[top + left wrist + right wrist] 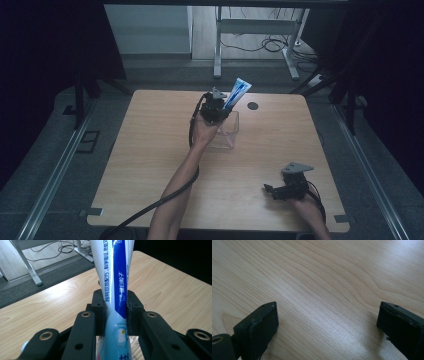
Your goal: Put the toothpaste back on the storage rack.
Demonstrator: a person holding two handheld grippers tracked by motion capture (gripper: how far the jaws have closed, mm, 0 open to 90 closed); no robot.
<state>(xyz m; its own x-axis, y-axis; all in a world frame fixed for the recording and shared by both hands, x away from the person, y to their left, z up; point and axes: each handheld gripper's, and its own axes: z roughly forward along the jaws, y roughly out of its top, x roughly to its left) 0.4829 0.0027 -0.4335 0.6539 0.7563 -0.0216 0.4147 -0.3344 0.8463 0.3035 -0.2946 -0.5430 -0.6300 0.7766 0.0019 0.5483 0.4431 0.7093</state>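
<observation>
Black jaws of the left gripper [115,307] clamp a blue-and-white toothpaste tube [113,277] at its lower body; the tube's flat end angles up and away. From the high view, this gripper [216,107] holds the tube [237,93] just above a clear plastic container [227,132] mid-surface. Right gripper [327,322]: jaws wide apart, nothing between, low over the wooden surface [324,277], well apart from the container.

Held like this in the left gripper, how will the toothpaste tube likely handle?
The toothpaste tube probably dents: it narrows between the left gripper pads. Its glossy skin may slip. Its flat, wide tail rises over the clear box, so it might lean.
</observation>
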